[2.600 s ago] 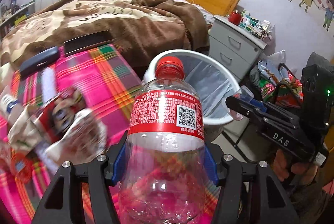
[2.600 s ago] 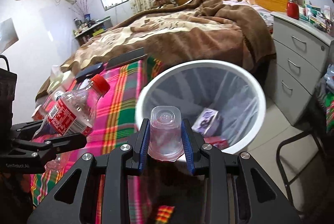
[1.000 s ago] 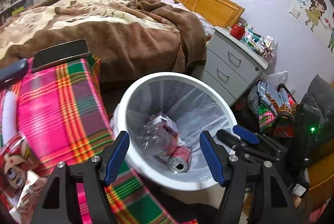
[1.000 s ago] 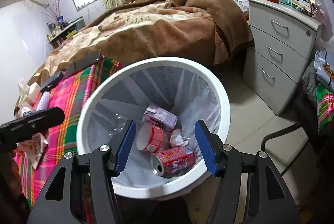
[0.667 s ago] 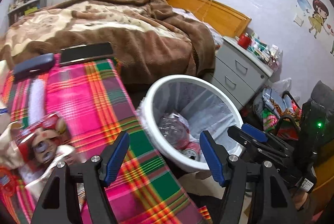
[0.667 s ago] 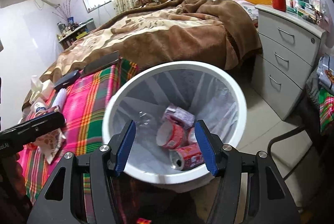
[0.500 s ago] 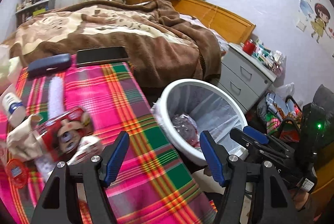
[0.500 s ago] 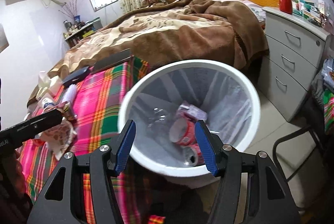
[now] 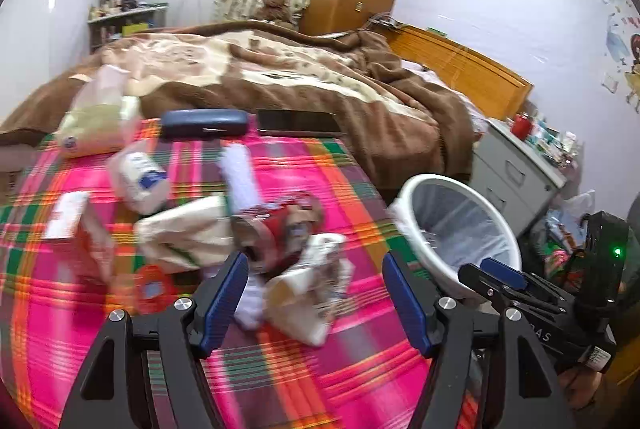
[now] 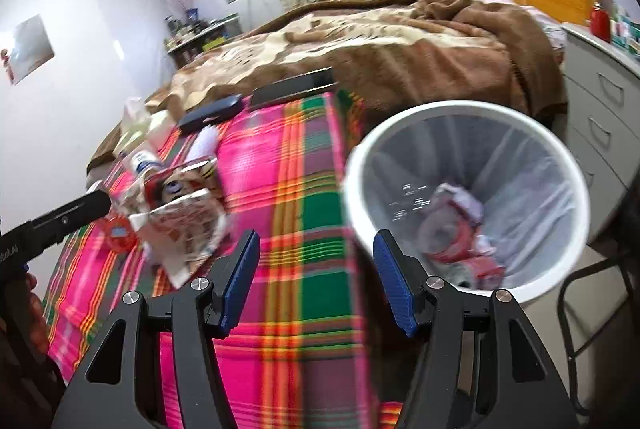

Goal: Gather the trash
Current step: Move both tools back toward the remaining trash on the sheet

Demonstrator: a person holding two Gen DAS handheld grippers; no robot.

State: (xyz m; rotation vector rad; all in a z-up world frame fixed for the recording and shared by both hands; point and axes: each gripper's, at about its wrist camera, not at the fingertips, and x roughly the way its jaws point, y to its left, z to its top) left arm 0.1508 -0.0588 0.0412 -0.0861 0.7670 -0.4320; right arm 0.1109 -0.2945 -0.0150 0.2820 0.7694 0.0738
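Note:
A white trash bin (image 10: 576, 165) with a clear liner stands beside the plaid table and holds a clear bottle, a red can and a purple packet (image 10: 460, 205). In the left wrist view the bin (image 9: 424, 189) is at the right. My left gripper (image 9: 316, 293) is open and empty above a heap of crumpled wrappers (image 9: 304, 269) and a red snack bag (image 9: 280, 225). My right gripper (image 10: 316, 277) is open and empty over the table edge, just left of the bin. The wrappers (image 10: 180, 225) lie at its left, by the left gripper's finger (image 10: 68, 213).
On the pink plaid tablecloth (image 9: 280, 369) lie a small white bottle (image 9: 140, 181), a red cap (image 9: 154, 285), a tissue pack (image 9: 96, 129), a dark case (image 9: 204, 123) and a black tablet (image 9: 296, 123). Behind are a bed (image 9: 280, 77) and grey drawers (image 10: 600, 101).
Both grippers have swung left, away from above the bin and over the table; the left one now faces the wrapper heap. Both stayed open and empty.

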